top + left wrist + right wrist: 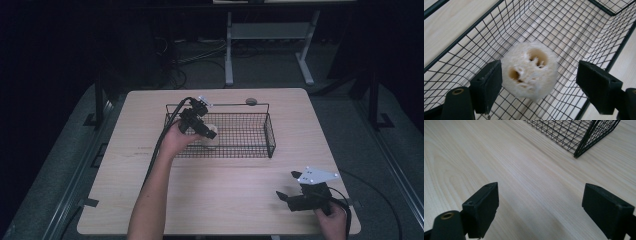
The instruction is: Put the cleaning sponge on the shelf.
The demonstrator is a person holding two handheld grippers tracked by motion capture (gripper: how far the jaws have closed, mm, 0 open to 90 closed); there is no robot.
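Note:
A pale round loofah piece (pixel 529 71) with holes in its face lies inside the black wire basket (pixel 584 37), at its left end in the high view (pixel 212 140). My left gripper (pixel 537 80) is open around it. The left jaw touches the loofah's side and the right jaw stands well apart from it. In the high view the left gripper (pixel 211 133) reaches down into the basket (pixel 250 154) from its near left side. My right gripper (pixel 288 186) rests low over the table's front right, open with nothing between its jaws (pixel 541 195).
The light wooden table (pixel 230 195) has bare room in front of the basket. A small grey round object (pixel 251 101) sits behind the basket's far rim. A corner of the basket (pixel 579 142) lies ahead of the right gripper. Table legs and cables stand on the dark floor beyond.

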